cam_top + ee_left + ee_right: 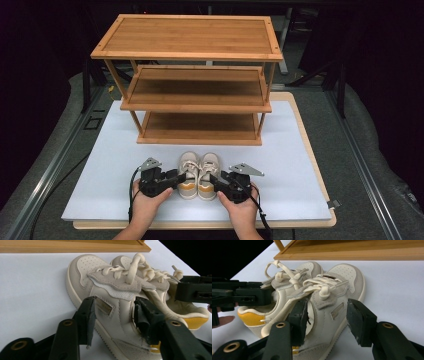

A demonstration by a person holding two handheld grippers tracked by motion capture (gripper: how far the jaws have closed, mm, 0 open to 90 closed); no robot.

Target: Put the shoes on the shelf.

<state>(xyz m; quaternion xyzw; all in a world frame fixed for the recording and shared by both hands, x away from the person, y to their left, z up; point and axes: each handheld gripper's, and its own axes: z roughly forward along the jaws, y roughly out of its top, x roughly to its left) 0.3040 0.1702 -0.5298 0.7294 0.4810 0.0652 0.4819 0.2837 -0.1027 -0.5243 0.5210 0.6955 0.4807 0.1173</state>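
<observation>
Currently on the desk (100, 200): one pair of small cream sneakers, standing side by side and touching, toes toward the wooden shelf rack (190, 75), heels toward the person.

Left sneaker (187, 175): cream leather, perforated toe, grey suede lace panel, thick cream laces, small metal tag on the outer side, yellow heel patch, stitched pale sole. Left hand-held gripper (113, 315): jaws set wide, one outside the shoe's flank, the other at the shoe's opening; whether the pads press on the leather cannot be told.

Right sneaker (209, 176): same make, laces knotted loosely, yellow heel patch. Right hand-held gripper (327, 315): jaws wide, the inner one reaching between the two shoes at the collar, the outer one clear of the sole with bare desk showing in the gap.

Surface: pale white sheet over a light wooden board with rounded corners, near the person's edge of which the pair sits.

Rack: three bamboo tiers with raised rims, just behind the shoes.

Surroundings: grey carpet, metal rails at both sides, dark background
</observation>
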